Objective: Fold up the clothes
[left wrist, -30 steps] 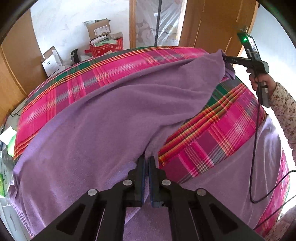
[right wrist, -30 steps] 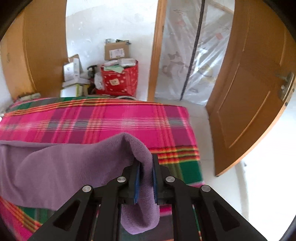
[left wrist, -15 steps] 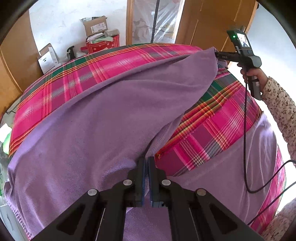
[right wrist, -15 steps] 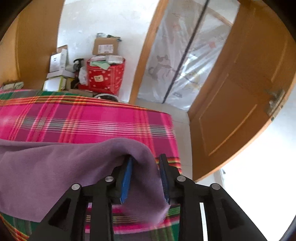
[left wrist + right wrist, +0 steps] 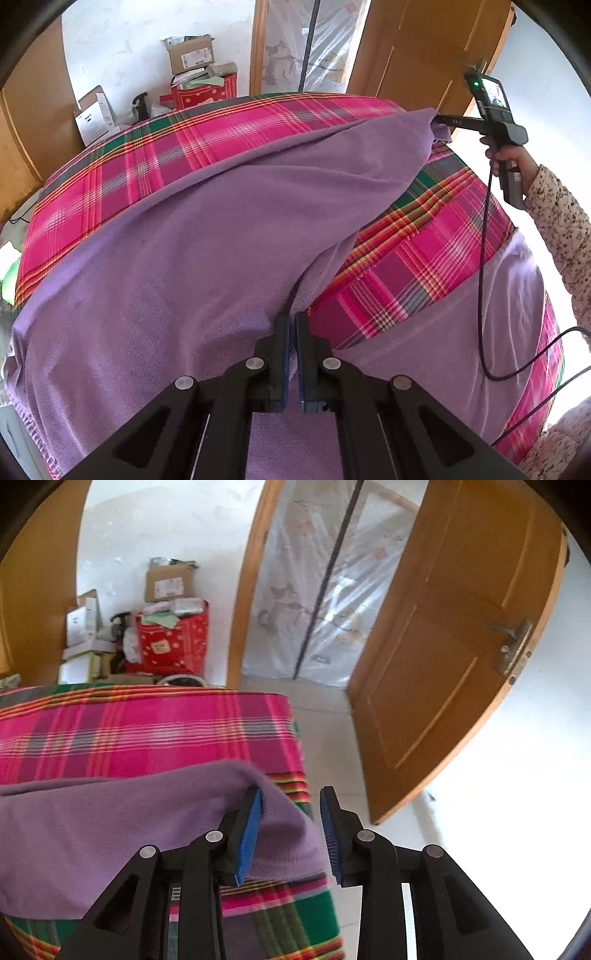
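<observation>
We see a bed (image 5: 229,147) covered in a pink, green and orange plaid sheet, filling most of the room. Behind it rises a white plastered wall (image 5: 166,528), and at its foot sit stacked cardboard boxes (image 5: 168,583) and a red patterned bag (image 5: 171,642) stuffed with papers. A wooden door frame (image 5: 249,590) borders an opening hung with clear plastic sheeting (image 5: 317,598). To the right a wooden door (image 5: 461,635) stands open, its metal handle (image 5: 511,646) showing. The floor (image 5: 328,731) is pale tile, and strong daylight washes out the right side.
</observation>
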{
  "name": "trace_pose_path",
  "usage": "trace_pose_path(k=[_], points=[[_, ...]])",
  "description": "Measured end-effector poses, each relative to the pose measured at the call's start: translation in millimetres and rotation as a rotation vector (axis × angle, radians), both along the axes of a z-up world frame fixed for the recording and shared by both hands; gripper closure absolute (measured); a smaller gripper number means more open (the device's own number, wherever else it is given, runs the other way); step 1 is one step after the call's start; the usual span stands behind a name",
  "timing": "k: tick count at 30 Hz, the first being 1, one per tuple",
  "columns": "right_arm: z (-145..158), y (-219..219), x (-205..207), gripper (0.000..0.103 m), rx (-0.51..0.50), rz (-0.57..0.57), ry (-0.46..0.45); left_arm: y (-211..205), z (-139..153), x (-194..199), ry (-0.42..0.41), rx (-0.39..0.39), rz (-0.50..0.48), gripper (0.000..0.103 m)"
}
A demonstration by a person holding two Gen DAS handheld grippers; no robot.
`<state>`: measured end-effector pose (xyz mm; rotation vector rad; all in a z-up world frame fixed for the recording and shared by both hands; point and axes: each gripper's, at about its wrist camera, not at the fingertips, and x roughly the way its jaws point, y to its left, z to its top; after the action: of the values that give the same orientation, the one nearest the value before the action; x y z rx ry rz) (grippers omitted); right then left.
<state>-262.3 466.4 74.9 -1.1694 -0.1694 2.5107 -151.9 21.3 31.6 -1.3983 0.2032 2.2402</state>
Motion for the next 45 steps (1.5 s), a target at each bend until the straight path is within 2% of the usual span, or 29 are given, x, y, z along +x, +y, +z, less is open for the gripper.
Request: trace_pose_path(k=[4, 6, 10, 14, 17, 21, 30, 35, 41, 45], points=[[3, -5, 0, 0.068, 0.045, 0.028, -0.026, -3, 2, 1, 0.001, 0.013, 0.001, 0.100], [9, -2, 6, 0.068, 0.017, 0.014, -0.006, -5, 3, 2, 0.001, 0.020, 0.002, 0.100], [16, 6, 28, 0.068, -0.192, 0.005, 0.053, -8, 5, 3, 0.002, 0.032, 0.011, 0.100], [5, 12, 46, 0.068, -0.475, 0.043, 0.078, -10, 7, 4, 0.007, 0.048, 0.020, 0.100], [-7, 12, 45, 0.068, -0.578, 0.052, 0.054, -12, 8, 5, 0.009, 0.055, 0.024, 0.100], [-22, 8, 42, 0.069, -0.661, 0.034, 0.055, -15, 6, 6, 0.003, 0.056, 0.035, 0.100], [-36, 2, 32, 0.086, -0.685, -0.003, 0.044, -21, 1, 3, -0.012, 0.056, 0.052, 0.100], [-38, 5, 29, 0.100, -0.717, -0.015, 0.062, -22, -1, 2, -0.022, 0.059, 0.064, 0.100], [-14, 6, 46, 0.100, -0.666, 0.004, 0.156, -21, -3, 0, -0.027, 0.056, 0.065, 0.100], [4, 12, 71, 0.101, -0.627, -0.035, 0.196, -21, -5, -1, -0.035, 0.050, 0.060, 0.100]])
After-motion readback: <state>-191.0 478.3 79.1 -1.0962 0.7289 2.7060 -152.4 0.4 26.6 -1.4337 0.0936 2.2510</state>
